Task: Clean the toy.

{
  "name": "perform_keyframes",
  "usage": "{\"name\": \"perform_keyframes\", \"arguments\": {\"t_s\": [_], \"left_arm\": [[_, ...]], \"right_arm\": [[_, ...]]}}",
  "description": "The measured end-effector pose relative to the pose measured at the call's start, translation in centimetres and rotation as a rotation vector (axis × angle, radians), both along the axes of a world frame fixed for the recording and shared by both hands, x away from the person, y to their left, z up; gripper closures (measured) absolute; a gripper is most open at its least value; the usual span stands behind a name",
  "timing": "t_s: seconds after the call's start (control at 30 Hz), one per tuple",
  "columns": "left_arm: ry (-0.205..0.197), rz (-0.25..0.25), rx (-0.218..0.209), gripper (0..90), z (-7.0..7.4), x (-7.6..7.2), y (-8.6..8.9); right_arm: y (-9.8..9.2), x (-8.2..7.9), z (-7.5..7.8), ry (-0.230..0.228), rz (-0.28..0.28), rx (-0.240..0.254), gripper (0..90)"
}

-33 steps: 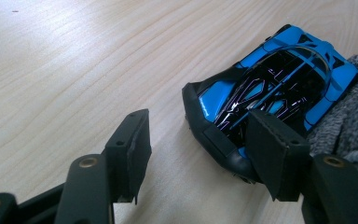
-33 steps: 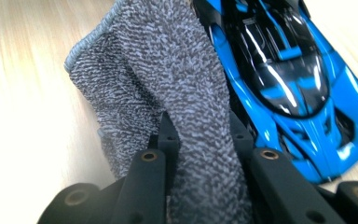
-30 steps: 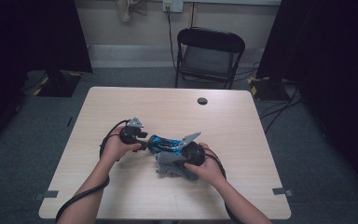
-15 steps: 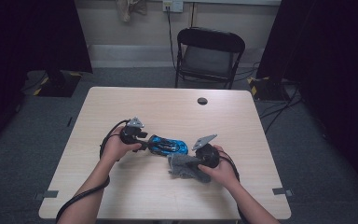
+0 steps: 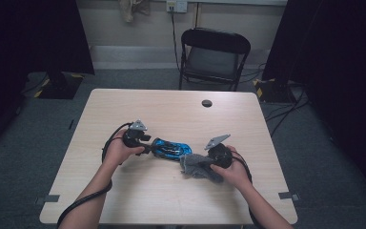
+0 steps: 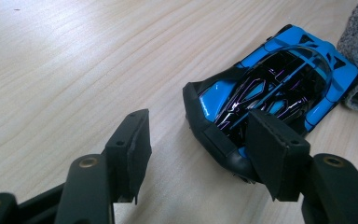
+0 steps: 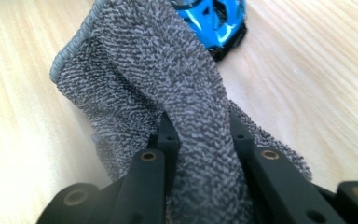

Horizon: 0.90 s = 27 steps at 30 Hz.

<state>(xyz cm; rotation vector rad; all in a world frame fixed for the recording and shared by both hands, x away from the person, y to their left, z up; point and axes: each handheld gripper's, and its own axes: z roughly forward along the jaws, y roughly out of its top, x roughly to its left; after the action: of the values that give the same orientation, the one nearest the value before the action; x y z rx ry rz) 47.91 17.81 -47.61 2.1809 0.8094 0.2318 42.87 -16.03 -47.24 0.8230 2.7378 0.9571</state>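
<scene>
A blue and black toy car [image 5: 171, 149] rests on the wooden table [image 5: 171, 109] between my two hands. My left gripper [image 5: 148, 147] lies at the car's left end, jaws apart. In the left gripper view [image 6: 198, 128] one pad overlaps the end of the car [image 6: 270, 79]; the other pad stands clear of it over bare wood. My right gripper [image 5: 209, 162] is shut on a grey terry cloth [image 5: 198, 167], which hangs just right of the car. In the right gripper view [image 7: 200, 128] the cloth [image 7: 168, 79] is pinched between the jaws, with the car [image 7: 214, 18] beyond it.
A small black round disc [image 5: 207, 103] lies near the table's far edge. A black folding chair [image 5: 214, 52] stands behind the table. Dark curtains flank the room. A cable trails from each gripper across the near part of the table.
My right gripper has carried the cloth to the right, off the car's right end. The left gripper and the car have stayed where they were.
</scene>
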Motion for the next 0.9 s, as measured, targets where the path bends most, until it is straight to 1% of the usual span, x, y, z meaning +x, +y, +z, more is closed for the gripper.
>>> {"name": "perform_keyframes", "arguments": {"t_s": [0.1, 0.13, 0.3, 0.33, 0.43, 0.57, 0.7, 0.73, 0.9], "left_arm": [[-0.003, -0.003, 0.004, 40.7, 0.0, 0.0, 0.0], [-0.004, -0.004, 0.005, 40.7, 0.0, 0.0, 0.0], [-0.006, -0.003, 0.005, 40.7, 0.0, -0.1, 0.0], [-0.005, -0.002, 0.005, 40.7, 0.0, 0.0, 0.0], [-0.005, -0.003, 0.006, 40.6, 0.0, 0.0, 0.0], [0.001, 0.004, -0.003, 40.6, 0.0, 0.0, 0.0], [0.003, 0.001, 0.001, 40.5, 0.0, 0.1, 0.1], [0.005, 0.009, 0.002, 39.8, 0.0, 0.1, 0.3], [0.0, 0.011, -0.003, 39.8, 0.0, 0.0, 0.2]], "right_arm": [[-0.2, 0.2, 0.0, 0.0, -0.011, -0.002, 74.3], [-0.4, 0.3, 0.0, 0.002, -0.023, -0.002, 74.3], [-0.7, 0.7, 0.0, -0.003, -0.034, -0.006, 74.3], [-0.8, 0.9, 0.0, -0.002, -0.047, -0.003, 74.3], [-0.9, 1.1, 0.0, -0.001, -0.055, -0.006, 74.3], [-1.2, 1.5, 0.0, -0.007, -0.077, -0.008, 74.3], [-1.2, 1.7, 0.0, -0.009, -0.082, -0.01, 74.3], [-1.2, 1.8, 0.0, -0.008, -0.086, -0.012, 74.3], [-1.1, 2.0, -0.1, -0.018, -0.097, -0.015, 74.3]]}}
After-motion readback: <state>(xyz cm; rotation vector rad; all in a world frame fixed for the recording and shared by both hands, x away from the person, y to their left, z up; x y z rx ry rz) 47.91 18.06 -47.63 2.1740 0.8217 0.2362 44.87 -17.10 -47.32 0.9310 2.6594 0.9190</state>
